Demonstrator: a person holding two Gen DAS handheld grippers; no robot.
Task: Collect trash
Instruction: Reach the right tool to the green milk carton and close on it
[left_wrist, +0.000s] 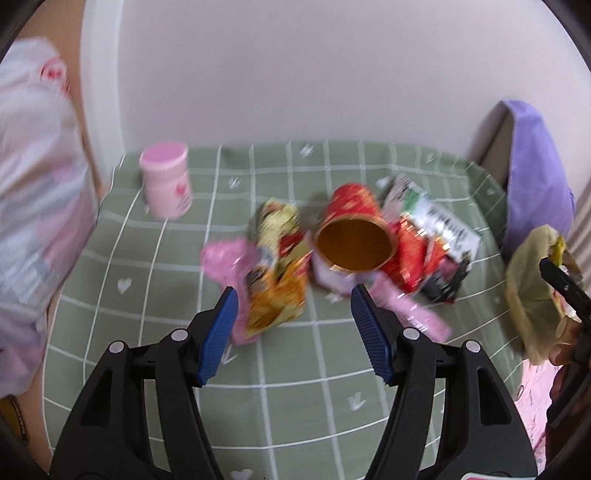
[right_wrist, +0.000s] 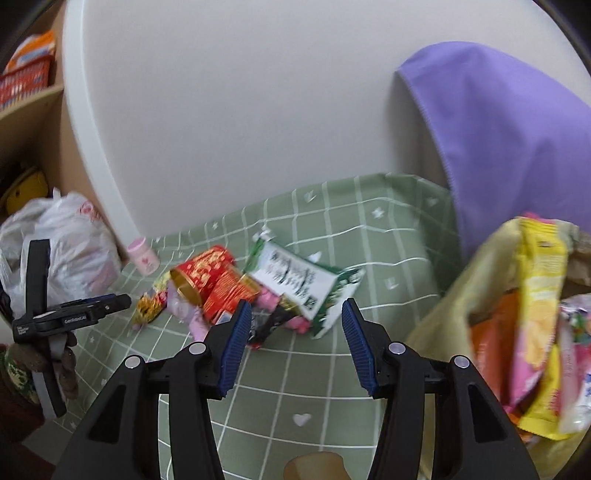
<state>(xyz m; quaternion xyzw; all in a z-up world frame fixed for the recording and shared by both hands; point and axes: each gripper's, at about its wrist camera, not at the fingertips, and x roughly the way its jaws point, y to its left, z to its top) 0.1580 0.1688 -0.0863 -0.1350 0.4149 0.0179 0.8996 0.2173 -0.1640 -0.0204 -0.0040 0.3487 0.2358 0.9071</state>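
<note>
Trash lies in a pile on the green checked cloth (left_wrist: 295, 369). In it are a red cup (left_wrist: 354, 236) on its side with its gold inside showing, a yellow-orange snack bag (left_wrist: 277, 269), a pink wrapper (left_wrist: 225, 258), a red wrapper (left_wrist: 417, 254) and a green-white packet (left_wrist: 439, 225). My left gripper (left_wrist: 293, 291) is open just short of the snack bag and holds nothing. My right gripper (right_wrist: 295, 306) hangs open and empty in front of the green-white packet (right_wrist: 295, 280) and the red cup (right_wrist: 207, 280). A yellowish bag (right_wrist: 461, 288) stuffed with wrappers stands at the right.
A pink bottle (left_wrist: 166, 181) stands at the back left by the white wall. Purple cloth (right_wrist: 498, 129) covers something at the back right. A white plastic bag (right_wrist: 70, 240) sits off the left edge below shelves. A brown object (right_wrist: 314, 465) lies near the front.
</note>
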